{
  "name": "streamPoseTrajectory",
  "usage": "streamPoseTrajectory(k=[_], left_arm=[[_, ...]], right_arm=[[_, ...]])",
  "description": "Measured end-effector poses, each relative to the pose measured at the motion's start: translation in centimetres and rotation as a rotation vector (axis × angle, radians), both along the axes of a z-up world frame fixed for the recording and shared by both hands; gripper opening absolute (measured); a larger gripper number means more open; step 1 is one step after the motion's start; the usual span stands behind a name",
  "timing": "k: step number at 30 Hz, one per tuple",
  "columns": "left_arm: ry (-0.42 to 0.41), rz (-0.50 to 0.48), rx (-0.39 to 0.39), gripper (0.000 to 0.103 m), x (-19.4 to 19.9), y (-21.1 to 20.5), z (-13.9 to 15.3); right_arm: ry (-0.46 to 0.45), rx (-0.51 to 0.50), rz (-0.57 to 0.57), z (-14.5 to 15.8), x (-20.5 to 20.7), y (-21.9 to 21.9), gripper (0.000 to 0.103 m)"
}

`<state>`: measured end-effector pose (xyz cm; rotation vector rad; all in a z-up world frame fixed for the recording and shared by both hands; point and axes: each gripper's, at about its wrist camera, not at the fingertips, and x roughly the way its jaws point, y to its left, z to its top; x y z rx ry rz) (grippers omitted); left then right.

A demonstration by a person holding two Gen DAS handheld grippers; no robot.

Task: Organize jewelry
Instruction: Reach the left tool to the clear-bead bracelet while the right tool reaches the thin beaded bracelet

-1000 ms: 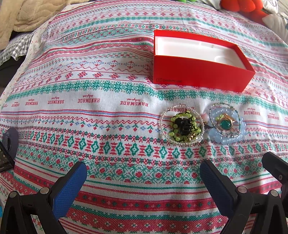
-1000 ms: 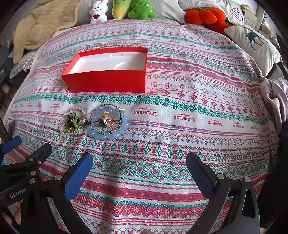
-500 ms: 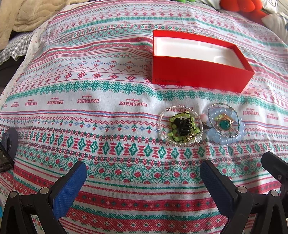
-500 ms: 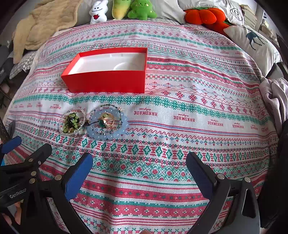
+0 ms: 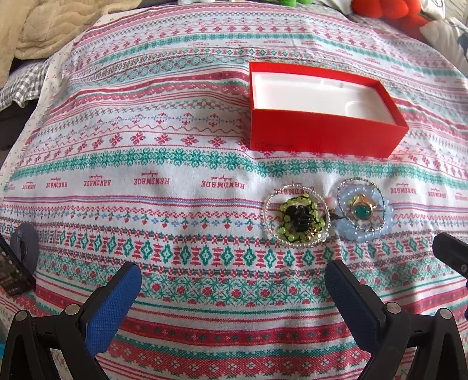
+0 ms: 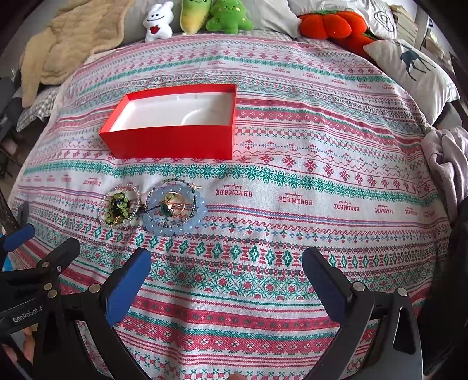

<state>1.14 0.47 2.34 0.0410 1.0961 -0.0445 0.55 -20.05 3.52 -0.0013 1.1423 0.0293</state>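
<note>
Hovering left gripper [image 5: 232,285]: blue-padded jaws spread wide and empty, above the cloth on the near side of the open red cardboard box [image 5: 318,137], well short of it.
Right gripper [image 6: 226,273]: blue-padded jaws likewise released, nothing between them, also on the near side of the box; in its view the left gripper's black frame shows at the lower left edge.
Clear seed-bead bracelet [image 5: 296,217]: lies flat on the cloth just in front of the box, ringing a lime-green bead strand and a black piece.
Pale blue bead bracelet [image 5: 362,214]: just beside the clear one, nearly touching it, also in front of the box; inside it lie a gold ring with a green stone [image 5: 362,211] and a thin dark bead strand.
Box: white moulded liner, nothing in it.
Striped red, green and white patterned bedspread [image 6: 292,181]: carries the box and all the jewelry.
Plush toys [image 6: 201,16]: white, yellow and green, beyond the box at the bed's far edge.
Beige blanket [image 6: 67,43]: crumpled beyond the box, toward the far left corner.
</note>
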Motion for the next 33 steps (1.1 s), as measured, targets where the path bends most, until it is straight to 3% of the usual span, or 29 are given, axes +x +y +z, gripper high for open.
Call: streamPoseTrajectory(k=[6, 10, 12, 16, 20, 23, 28, 33], left_arm=[[0.007, -0.045, 0.021, 0.103, 1.9, 0.7, 1.4], [-0.051, -0.119, -0.024, 0.103, 2.5, 0.9, 1.1], [-0.093, -0.184, -0.021, 0.103, 2.5, 0.7, 0.1], [-0.090, -0.333, -0.037, 0.103, 2.7, -0.1, -2.0], [-0.067, -0.398, -0.078, 0.103, 2.8, 0.0, -3.4], [-0.068, -0.448, -0.109, 0.102, 2.7, -0.3, -3.7], [-0.044, -0.481, -0.136, 0.100, 3.3, -0.8, -4.3], [-0.017, -0.465, -0.137, 0.098, 4.0, -0.8, -5.0]], right_arm=[[0.027, 0.035, 0.019, 1.6, 2.1, -0.7, 0.103], [0.007, 0.074, 0.048, 1.7, 3.1, -0.8, 0.103], [-0.024, 0.089, 0.074, 0.9, 3.1, -0.8, 0.103], [-0.025, 0.083, 0.186, -2.0, 3.3, 0.0, 0.103], [-0.057, 0.024, 0.315, -4.0, 3.0, 1.3, 0.103], [-0.044, 0.038, 0.356, -5.0, 3.2, 1.8, 0.097], [-0.050, 0.074, 0.403, -5.3, 4.2, 2.8, 0.094], [-0.022, 0.061, 0.426, -6.4, 5.1, 4.4, 0.085]])
